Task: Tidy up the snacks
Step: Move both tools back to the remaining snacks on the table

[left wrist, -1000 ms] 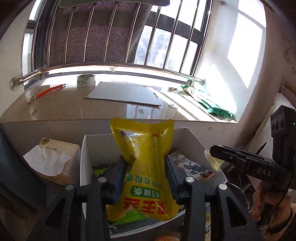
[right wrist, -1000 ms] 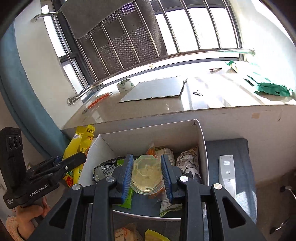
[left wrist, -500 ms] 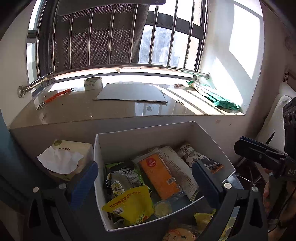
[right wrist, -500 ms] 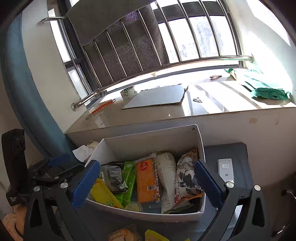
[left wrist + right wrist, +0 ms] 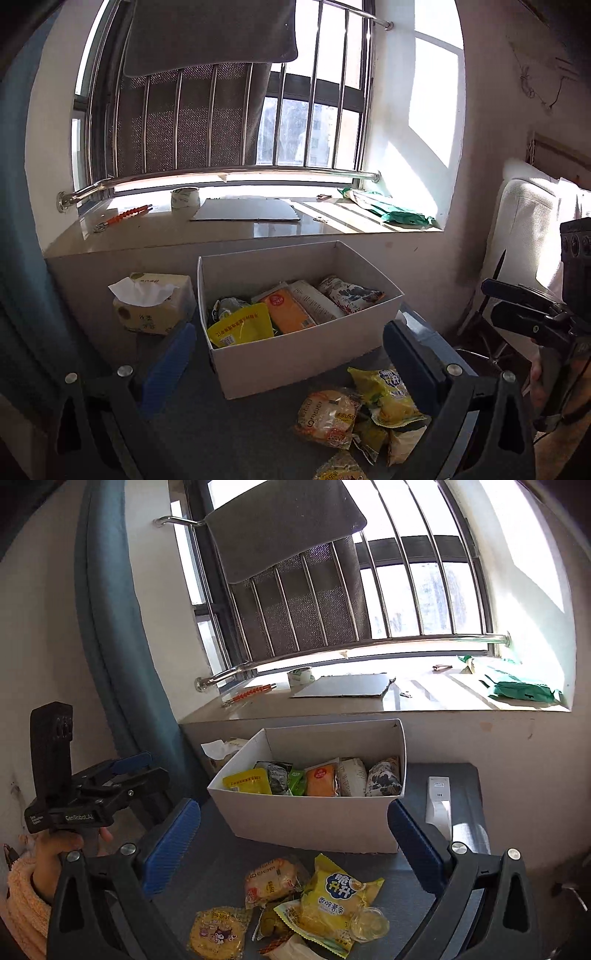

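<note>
Both grippers, left gripper (image 5: 288, 354) and right gripper (image 5: 293, 840), stood spread wide and empty. Loose packets (image 5: 332, 897) lay before the white box (image 5: 314, 819); recommended gripping one packet mid-body, lifting clear of neighbours.

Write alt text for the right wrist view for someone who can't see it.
The right gripper, open and empty, hangs over loose snacks on a dark table, in front of a white box partly filled with packets. The left gripper is at left, a sunlit window behind.

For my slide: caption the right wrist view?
Open right gripper above loose snack packets before the filled white box.
</note>
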Motion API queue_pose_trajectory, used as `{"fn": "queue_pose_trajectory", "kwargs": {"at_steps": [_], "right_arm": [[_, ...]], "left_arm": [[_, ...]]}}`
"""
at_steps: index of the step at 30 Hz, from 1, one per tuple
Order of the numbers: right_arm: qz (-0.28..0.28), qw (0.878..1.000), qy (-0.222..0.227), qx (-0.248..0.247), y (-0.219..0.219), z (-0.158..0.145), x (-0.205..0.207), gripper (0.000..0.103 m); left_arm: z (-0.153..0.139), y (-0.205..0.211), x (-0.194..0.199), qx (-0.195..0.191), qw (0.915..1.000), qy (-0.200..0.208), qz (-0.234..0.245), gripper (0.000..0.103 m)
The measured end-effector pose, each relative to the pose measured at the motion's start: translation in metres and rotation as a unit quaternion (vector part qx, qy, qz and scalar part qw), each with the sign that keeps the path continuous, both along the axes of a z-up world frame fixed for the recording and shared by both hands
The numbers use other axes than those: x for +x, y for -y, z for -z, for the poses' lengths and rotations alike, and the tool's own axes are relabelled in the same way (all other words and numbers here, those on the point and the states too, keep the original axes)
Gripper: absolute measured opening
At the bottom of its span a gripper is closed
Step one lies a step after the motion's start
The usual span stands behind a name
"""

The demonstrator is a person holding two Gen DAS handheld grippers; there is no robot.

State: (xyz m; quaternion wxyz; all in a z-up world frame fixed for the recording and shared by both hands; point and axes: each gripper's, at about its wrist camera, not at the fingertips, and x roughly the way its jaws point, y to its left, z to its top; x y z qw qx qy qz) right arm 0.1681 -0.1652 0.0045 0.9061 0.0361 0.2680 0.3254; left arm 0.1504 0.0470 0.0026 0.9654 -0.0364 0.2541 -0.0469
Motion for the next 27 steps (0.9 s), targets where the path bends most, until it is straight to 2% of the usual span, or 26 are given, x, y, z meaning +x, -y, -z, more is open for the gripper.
{"fn": "queue_pose_trajectory", "kwargs": {"at_steps": [4, 12, 18, 27], "right_arm": [[0.022, 1.0, 0.002, 0.001, 0.019, 0.017, -0.043, 0.103], [0.068, 0.997, -0.033, 0.0, 0.05, 0.063, -0.099, 0.103], [0.07, 0.995, -0.069, -0.016, 0.056, 0.089, -0.105, 0.103], [0.082, 0.988, -0.127, 0.016, 0.065, 0.112, -0.078, 0.103]], "left_arm": [[0.019, 0.016, -0.038, 0.0, 0.9999, -0.003, 0.011, 0.103], [0.062, 0.041, -0.087, -0.019, 0.9992, -0.033, 0.013, 0.103], [0.082, 0.043, -0.099, -0.032, 0.9979, -0.056, 0.005, 0.103], [0.085, 0.051, -0.1, -0.025, 0.9976, -0.062, 0.017, 0.103]]}}
